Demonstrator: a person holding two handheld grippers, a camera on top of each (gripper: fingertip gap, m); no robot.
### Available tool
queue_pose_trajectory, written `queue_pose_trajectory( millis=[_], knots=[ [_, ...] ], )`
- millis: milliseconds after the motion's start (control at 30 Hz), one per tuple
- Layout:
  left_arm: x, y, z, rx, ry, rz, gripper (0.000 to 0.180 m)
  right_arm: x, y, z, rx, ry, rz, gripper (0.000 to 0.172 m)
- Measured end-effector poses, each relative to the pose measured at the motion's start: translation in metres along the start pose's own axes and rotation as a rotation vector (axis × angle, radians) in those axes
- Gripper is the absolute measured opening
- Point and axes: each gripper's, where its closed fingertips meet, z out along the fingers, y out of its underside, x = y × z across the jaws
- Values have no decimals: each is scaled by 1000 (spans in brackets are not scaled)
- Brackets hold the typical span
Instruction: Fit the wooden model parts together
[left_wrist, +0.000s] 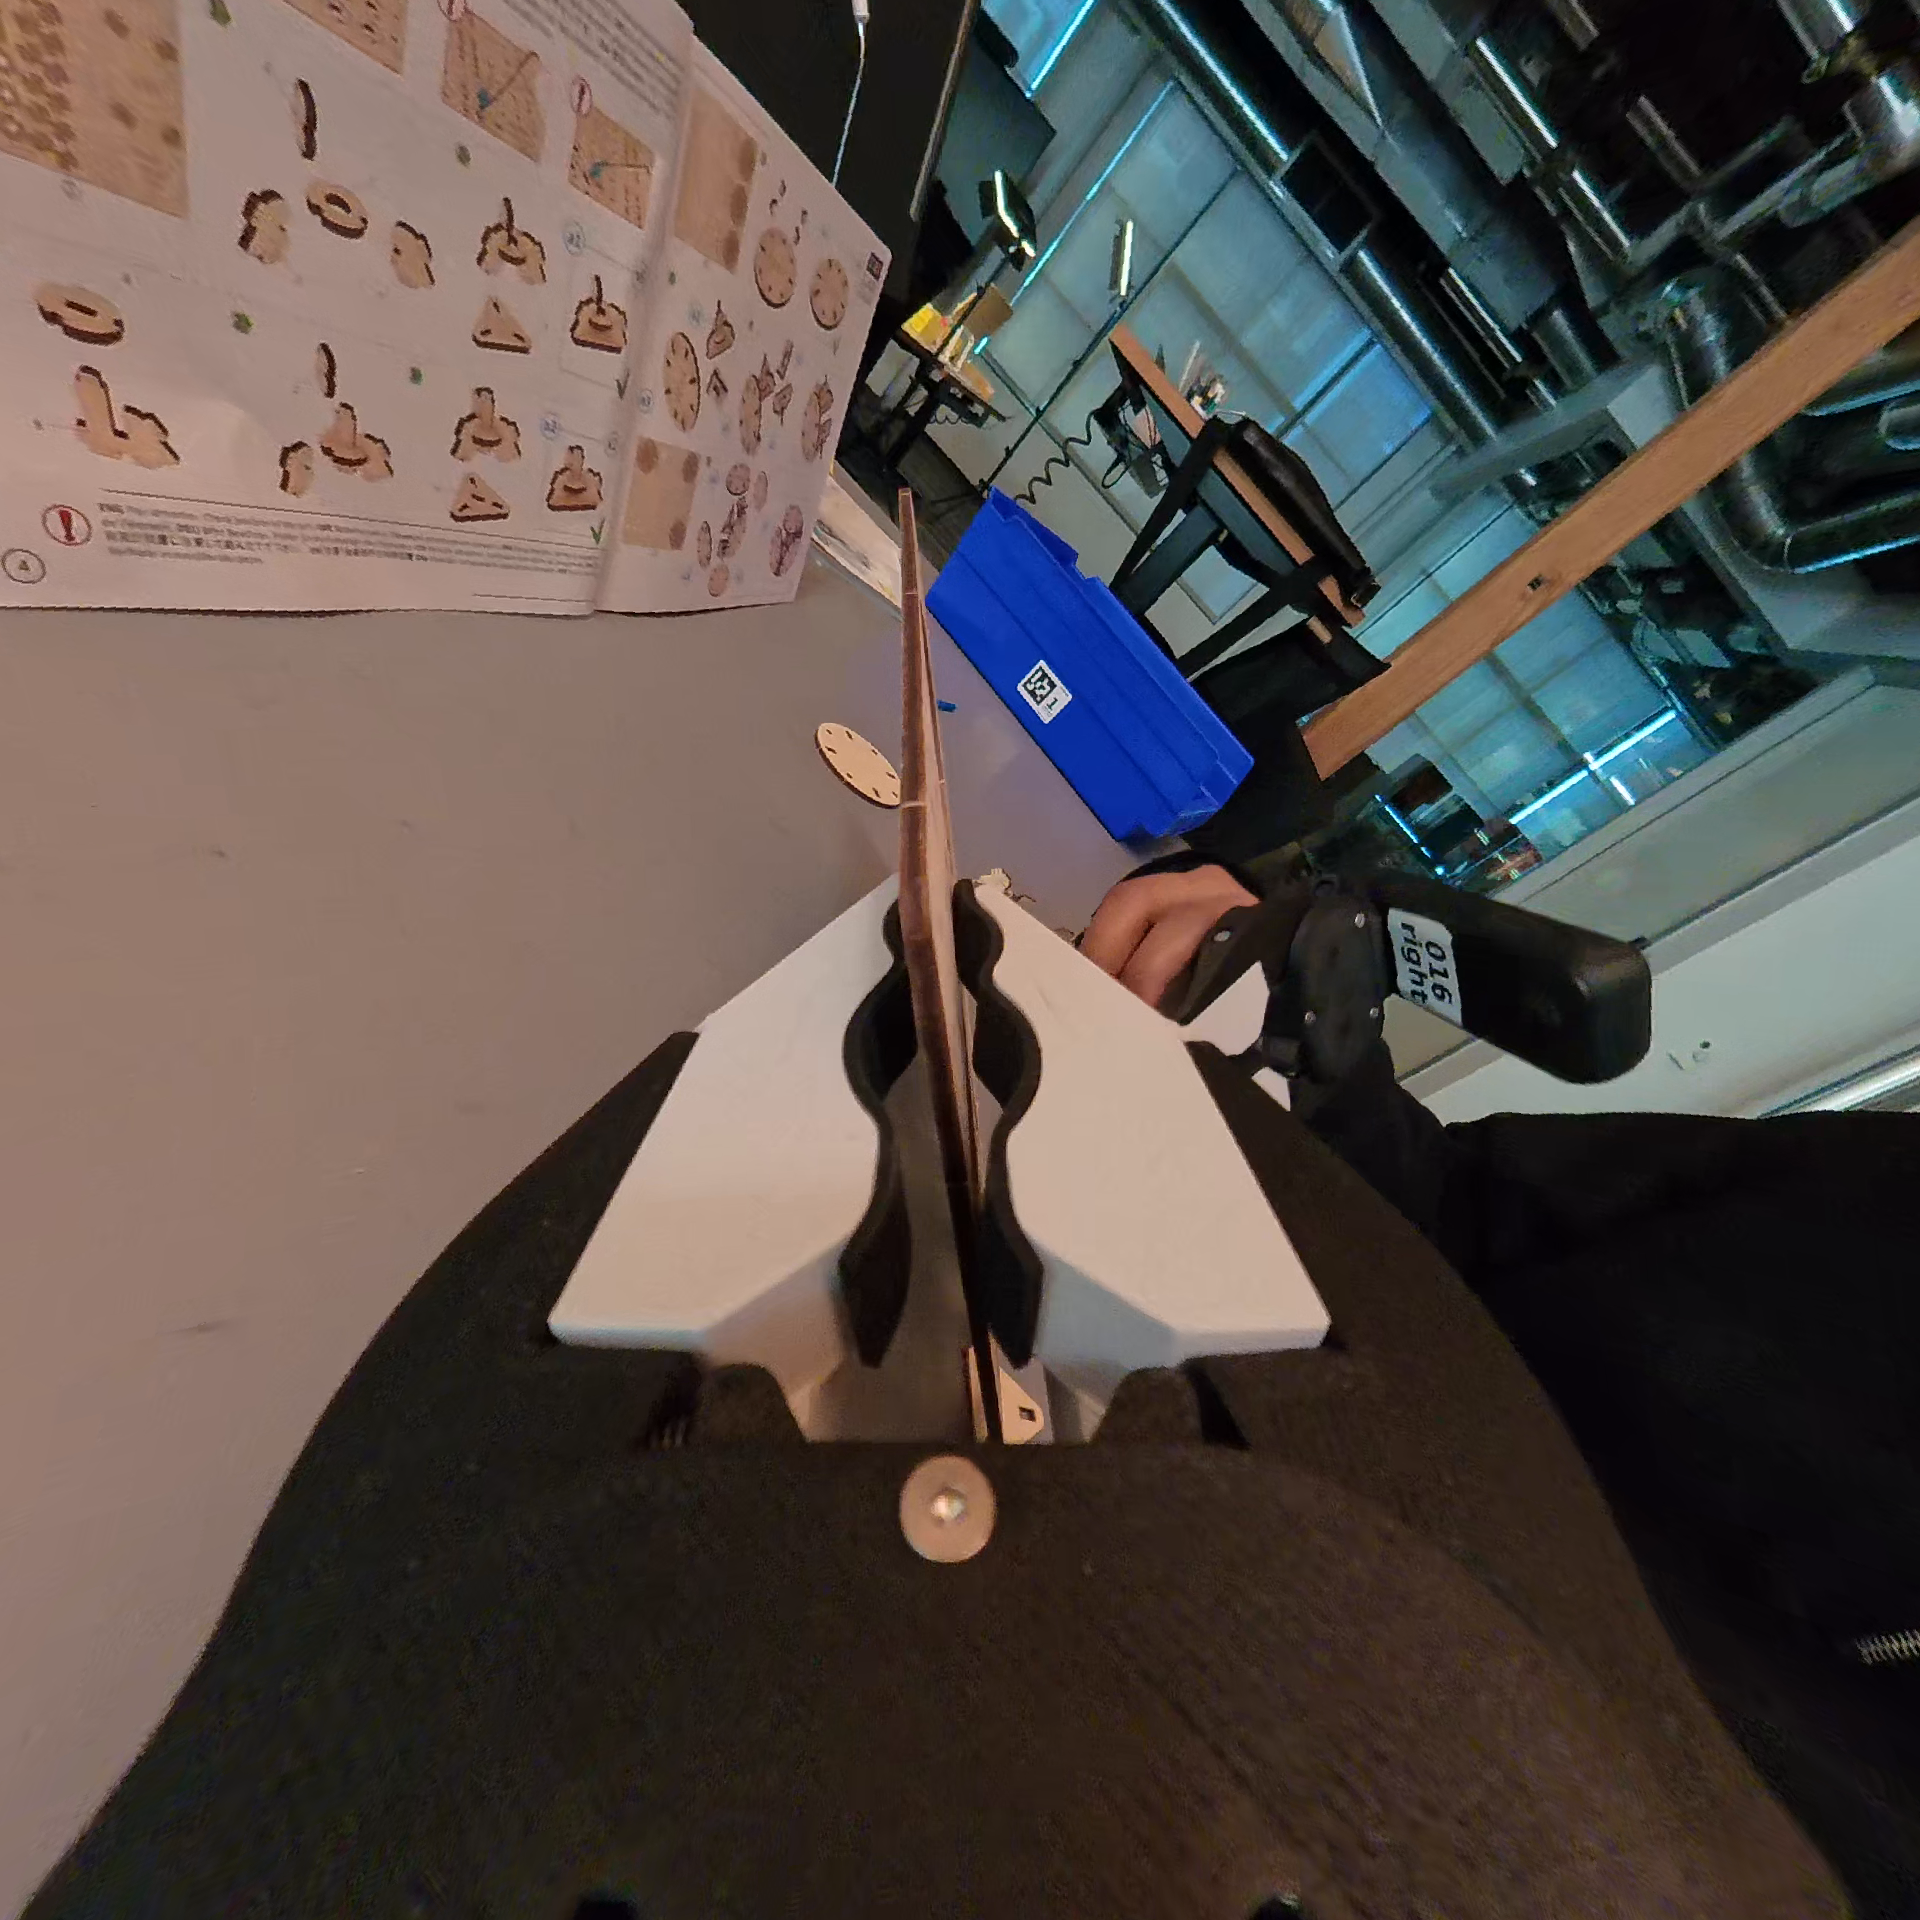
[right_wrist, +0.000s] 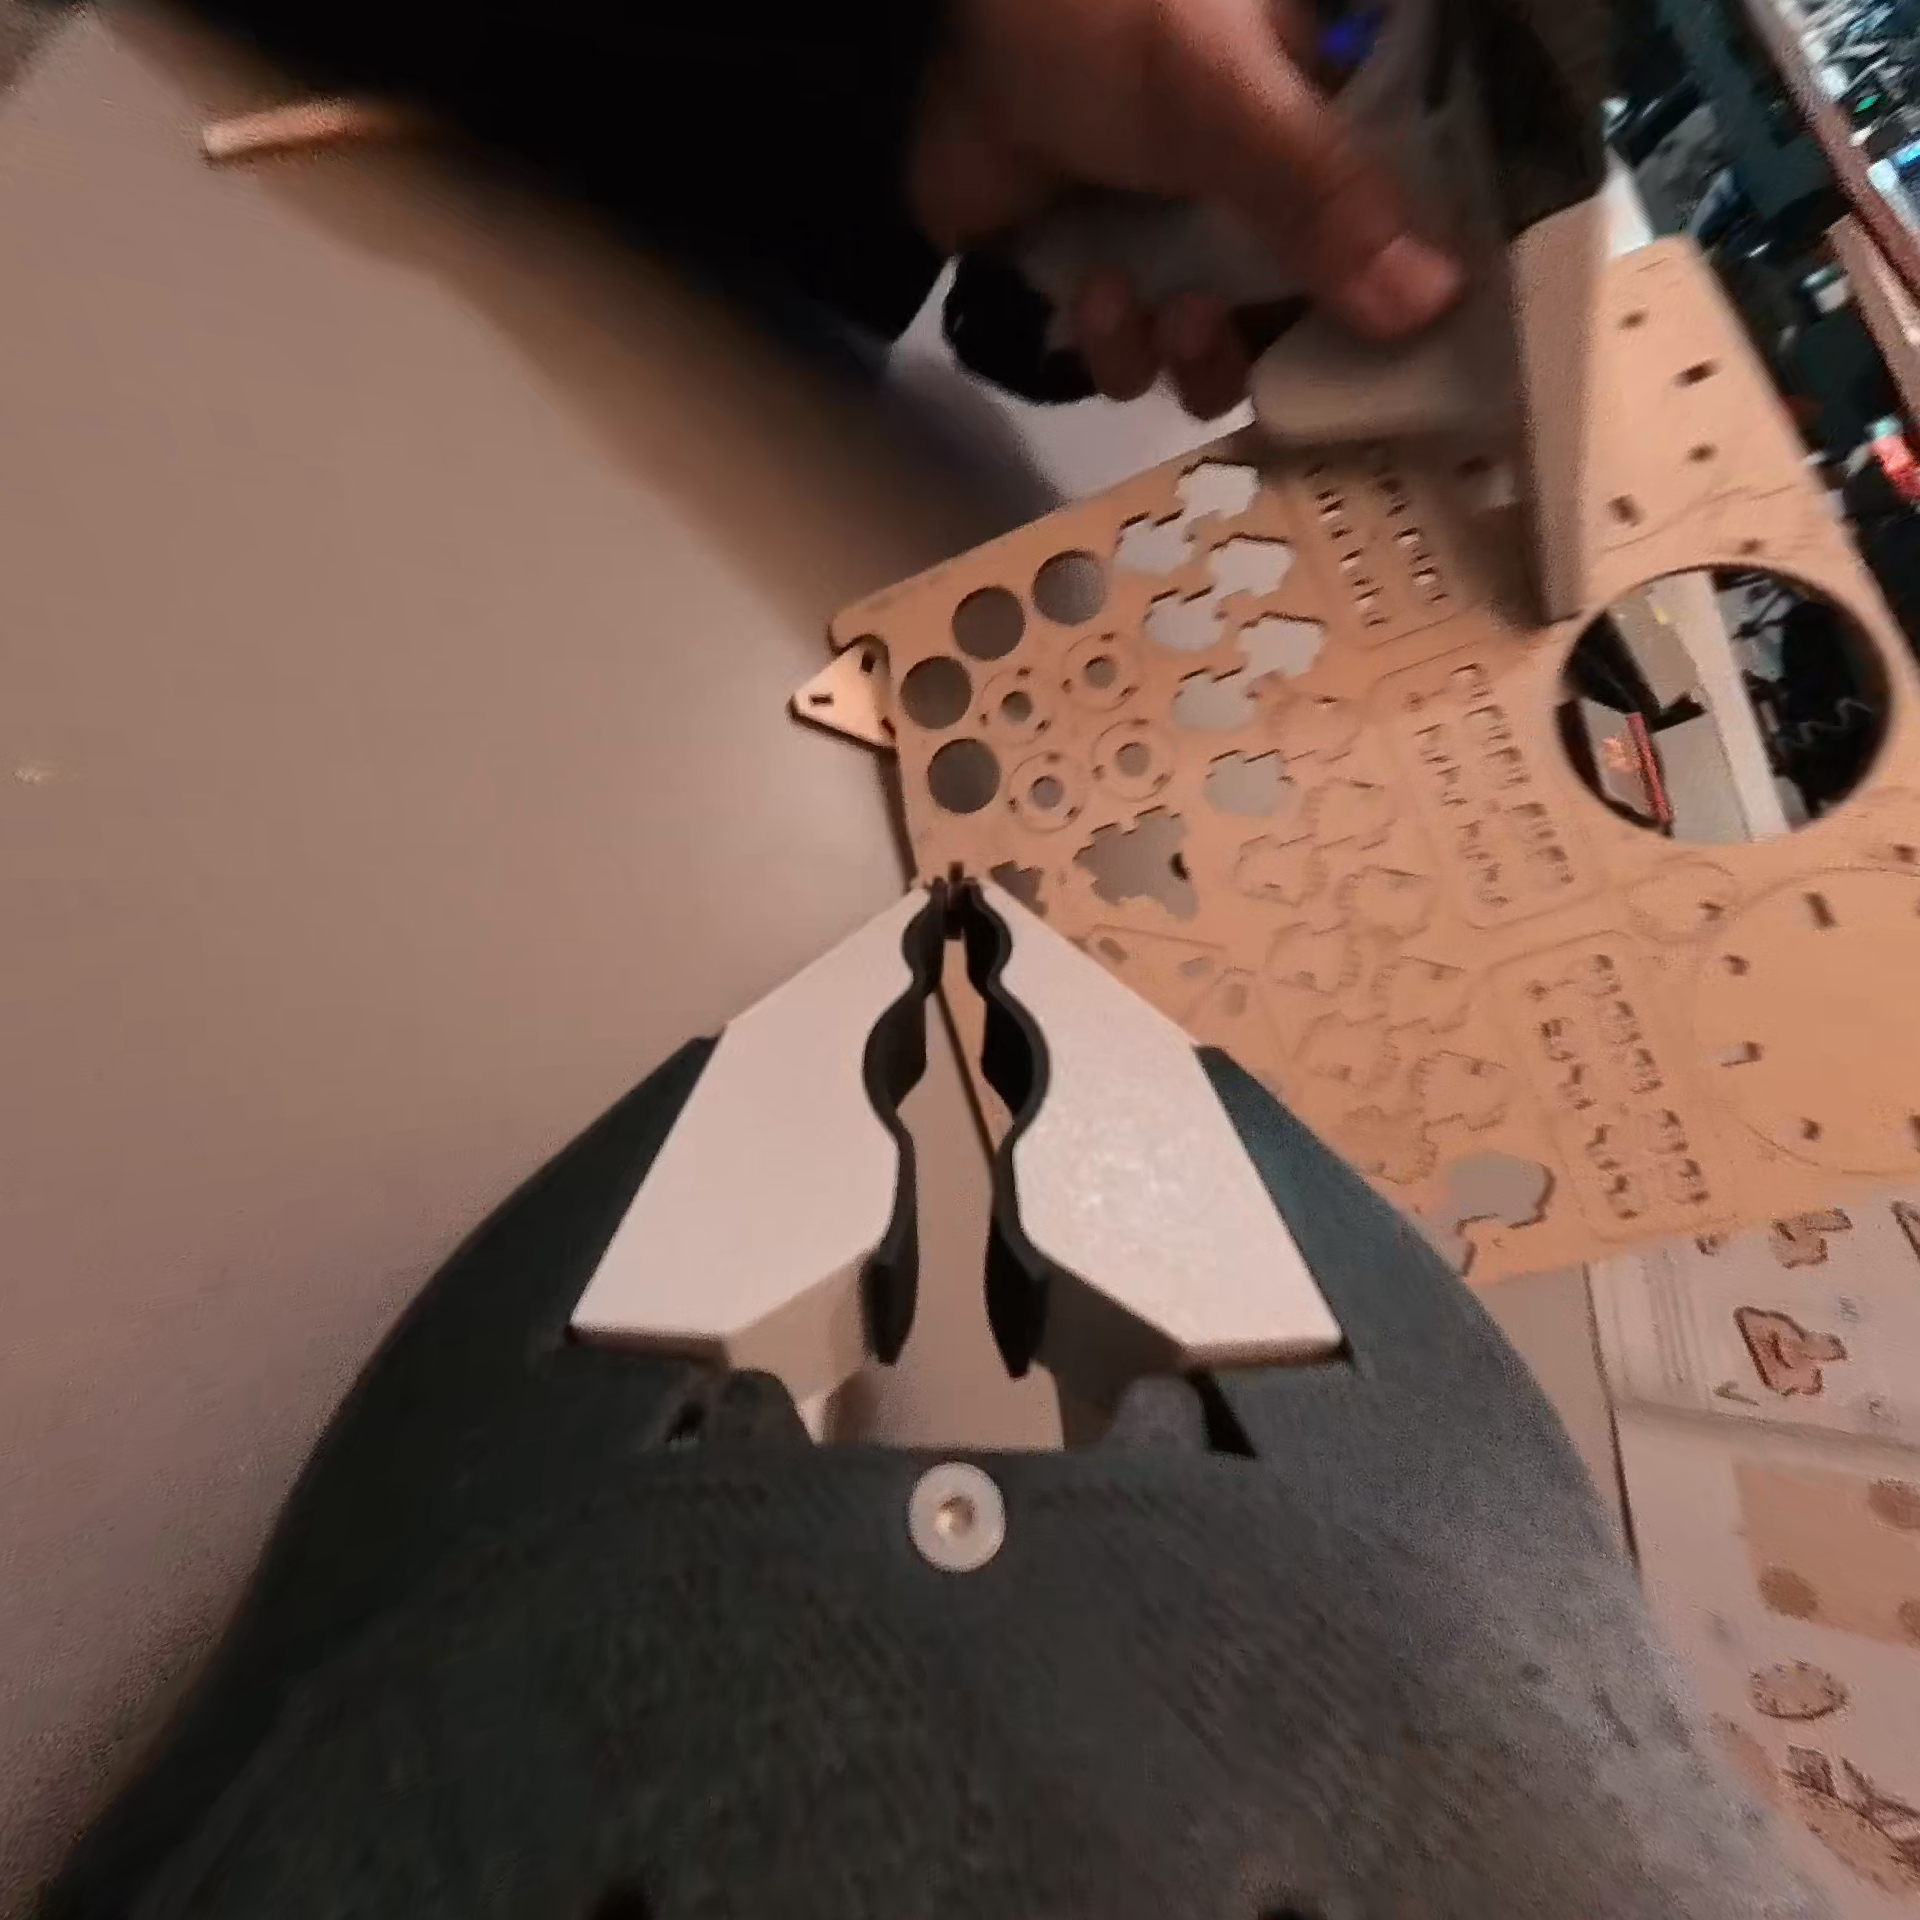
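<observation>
- We see the left hand-held gripper (left_wrist: 940, 914) closed on a thin wooden sheet (left_wrist: 920, 727), which stands on edge between its black pads (left_wrist: 982, 997) and runs forward well past the fingertips.
- In the right wrist view the same wooden sheet (right_wrist: 1351, 883) shows its face: pale wood, laser-cut with round holes, rings, cloud-like shapes and one large circular opening, many pieces already punched out.
- The left hand-held gripper (right_wrist: 1351, 384) shows there too, blurred, gripping the sheet's far edge, with a hand (right_wrist: 1195, 156) around its handle.
- The right hand-held gripper (right_wrist: 951, 894) has its fingertips together at the sheet's near edge, right at a lower corner. Something thin and dark lies between the pads, but the blur keeps us from telling whether it is the sheet's edge or a small piece.
- A small triangular wooden piece (right_wrist: 842, 696) juts out at the sheet's left corner, just beyond the right fingertips.
- On the grey tabletop (left_wrist: 364, 935), a round wooden disc (left_wrist: 857, 764) with short slots around its rim lies just left of the sheet.
- An open instruction booklet (left_wrist: 416, 312) with pictures of wooden parts lies farther back on the tabletop.
- A blue plastic bin (left_wrist: 1091, 675) with a small square sticker sits to the right of the sheet.
- The right hand-held gripper's black handle (left_wrist: 1455, 966) and the hand (left_wrist: 1153, 925) on it show beyond the left fingers.
</observation>
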Motion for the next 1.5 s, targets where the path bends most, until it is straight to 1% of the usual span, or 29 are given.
queue_pose_trajectory(
  millis=[67,133,200,267,333,400,433,467,500,567,600,667,700,800,833,867,933,1000,1033,1067,1100,1200,1300,1400,1500],
  knots=[
    [0,0,0,1,1,-1,1,-5,5,5,-34,-11,-8,3],
    [0,0,0,3,4,-5,1,-7,5,6,-31,-25,10,12],
    [0,0,0,5,8,-7,1,-6,1,3,5,-34,49,21],
    [3,-1,0,8,18,-3,1,0,-6,-2,54,-17,94,25],
    [10,-3,1,19,58,11,1,11,-13,-8,109,19,144,28],
    [26,-8,0,49,147,23,0,31,-14,-14,143,112,203,31],
    [32,-11,-1,75,184,17,1,45,-14,-19,155,179,239,36],
    [33,-14,-3,93,189,19,1,64,-12,-26,171,284,282,45],
    [34,-16,-4,109,201,17,0,79,-14,-37,216,362,309,38],
    [38,-22,-9,144,226,10,0,111,-20,-71,363,560,396,63],
    [38,-24,-10,159,232,7,0,120,-23,-87,447,606,444,58],
    [39,-26,-12,170,243,1,0,127,-23,-102,567,594,557,57],
    [40,-27,-12,176,253,-3,0,125,-20,-98,580,542,612,58],
    [46,-28,-14,189,297,-19,0,110,-10,-67,499,344,748,75],
    [47,-28,-14,191,311,-26,0,103,-9,-57,468,283,773,77],
    [48,-28,-14,190,325,-33,0,94,-9,-49,441,220,796,72],
    [51,-25,-12,170,356,-50,0,75,-15,-38,409,64,842,55],
    [55,-24,-10,170,382,-49,1,65,-28,-37,460,-49,877,31],
    [58,-25,-11,182,409,-58,0,63,-35,-40,506,-89,882,13],
    [60,-25,-12,184,433,-66,1,61,-39,-42,536,-122,887,5],
    [61,-25,-12,186,448,-70,4,61,-41,-44,547,-142,899,3],
    [55,-28,-13,208,417,-64,41,72,-38,-52,589,-110,910,1],
    [49,-32,-11,251,352,18,62,86,-40,-70,692,-75,927,1],
    [53,-26,-5,234,314,145,68,95,-43,-84,794,-47,921,1],
    [62,-12,7,162,281,300,71,101,-41,-86,795,24,926,1]
  ],
)
